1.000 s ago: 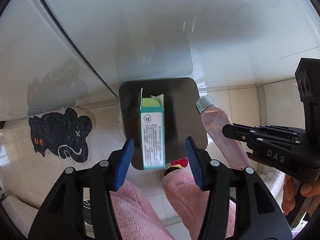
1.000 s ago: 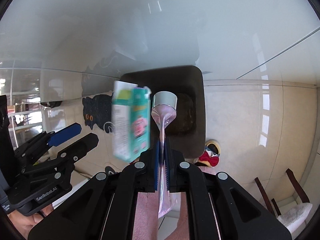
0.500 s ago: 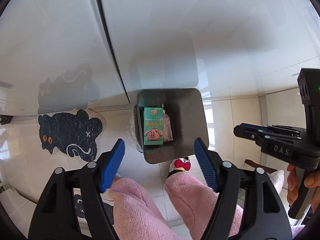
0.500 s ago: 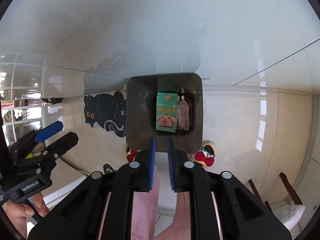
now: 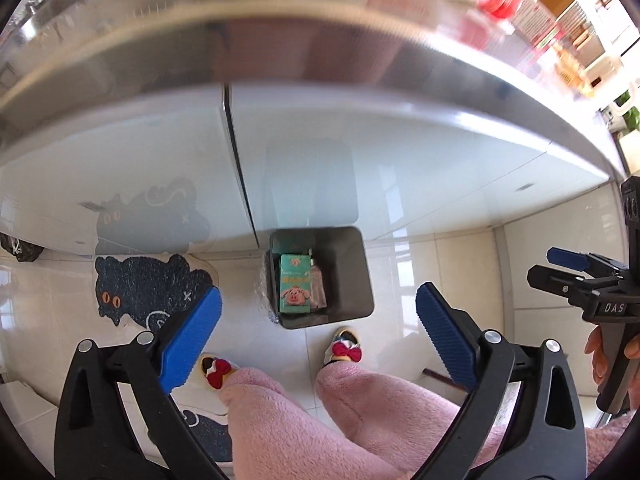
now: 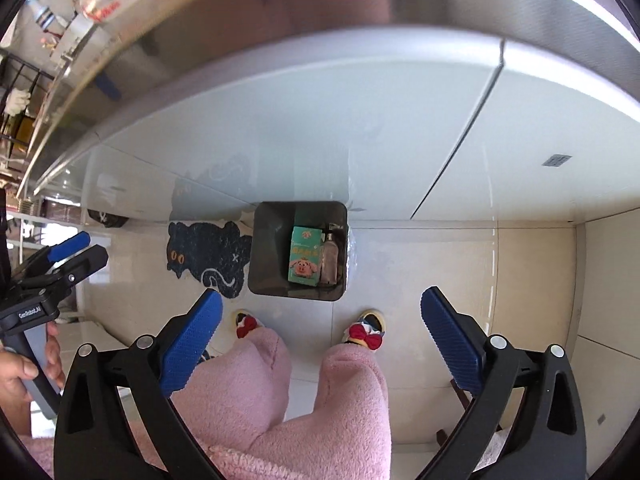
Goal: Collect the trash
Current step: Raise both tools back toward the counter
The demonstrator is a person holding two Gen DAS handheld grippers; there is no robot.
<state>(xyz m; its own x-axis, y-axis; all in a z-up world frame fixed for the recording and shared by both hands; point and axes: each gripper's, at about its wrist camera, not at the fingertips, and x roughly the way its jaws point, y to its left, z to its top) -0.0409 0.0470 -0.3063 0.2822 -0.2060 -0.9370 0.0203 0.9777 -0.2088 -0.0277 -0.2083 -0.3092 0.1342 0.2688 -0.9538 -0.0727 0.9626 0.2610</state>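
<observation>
Grippers hang high above a dark square trash bin (image 5: 362, 280) that stands on pale floor tiles, and both point steeply down at it. The left gripper (image 5: 318, 338) has its blue pads (image 5: 190, 338) spread far apart and its jaws are opening, with nothing between them but the view of the floor. The right gripper (image 6: 320, 338) is likewise opening, pads wide and empty. In the left wrist view the right gripper shows side-on at the bin's right, a hand (image 5: 600, 354) wrapped round its handle; in the right wrist view the left gripper appears at the bin's left, held by the other hand (image 6: 24, 364).

Inside the bin lie a green carton (image 6: 305, 255) with a pig picture, face up, and just beside it on the right a clear bottle (image 6: 330, 258), touching or nearly touching the carton. Below the bin are two slippers with red bows (image 6: 364, 330) and pink fleece legs (image 6: 280, 400) of the person. A black cat-shaped mat (image 6: 208, 254) lies left of the bin.

Above the bin rises a white glossy cabinet front (image 5: 400, 152), and over that a shiny metal counter edge (image 5: 280, 48). What stands on the counter is smeared into red and white blurs that I cannot identify. The bottle's cap end is dim in the bin's shadow, and the carton's print is too small to read. Both hands are cut off by the frame edge.
</observation>
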